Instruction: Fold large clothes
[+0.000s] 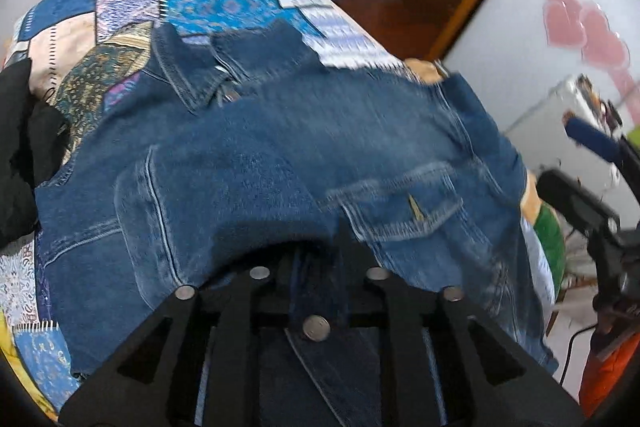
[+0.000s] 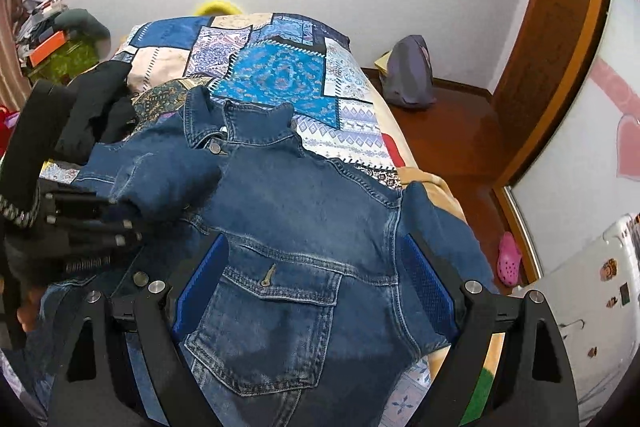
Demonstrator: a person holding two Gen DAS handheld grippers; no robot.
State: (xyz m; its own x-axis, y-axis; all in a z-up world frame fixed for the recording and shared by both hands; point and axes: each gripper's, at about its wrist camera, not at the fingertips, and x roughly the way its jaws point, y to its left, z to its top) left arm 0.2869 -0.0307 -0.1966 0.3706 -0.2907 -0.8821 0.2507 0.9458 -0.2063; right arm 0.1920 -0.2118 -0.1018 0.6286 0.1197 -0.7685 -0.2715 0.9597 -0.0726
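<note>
A blue denim jacket (image 2: 304,211) with contrast stitching lies front-up across a bed covered by a blue, white and beige patchwork quilt (image 2: 280,67), its collar (image 2: 240,123) pointing toward the white wall at the far end. A flapped chest pocket (image 2: 264,323) with a small metal button sits near the bottom of the right wrist view, and one sleeve (image 2: 440,223) hangs toward the bed's right edge.

The right tool (image 2: 314,287) hovers over that chest pocket with its two blue-padded fingers (image 2: 204,283) spread wide apart, one on either side of the pocket, gripping nothing.

The left tool (image 1: 320,267) is clamped on the jacket: in its own view the fingers are drawn together and a fold of denim with a round metal snap button (image 1: 316,327) passes between them, the cloth bunched and draped over the tips. From the right wrist view the left tool (image 2: 120,223) appears at the left edge with a rolled part of the jacket caught at its tip, lifted off the quilt.

A crumpled black garment (image 2: 100,99) lies on the quilt just beside the jacket's collar, toward the bed's left side. A purple-grey backpack (image 2: 408,75) rests on the wooden floor against the wall, well apart from the bed, and a pink clog (image 2: 509,259) lies on the floor near a wooden door frame.
</note>
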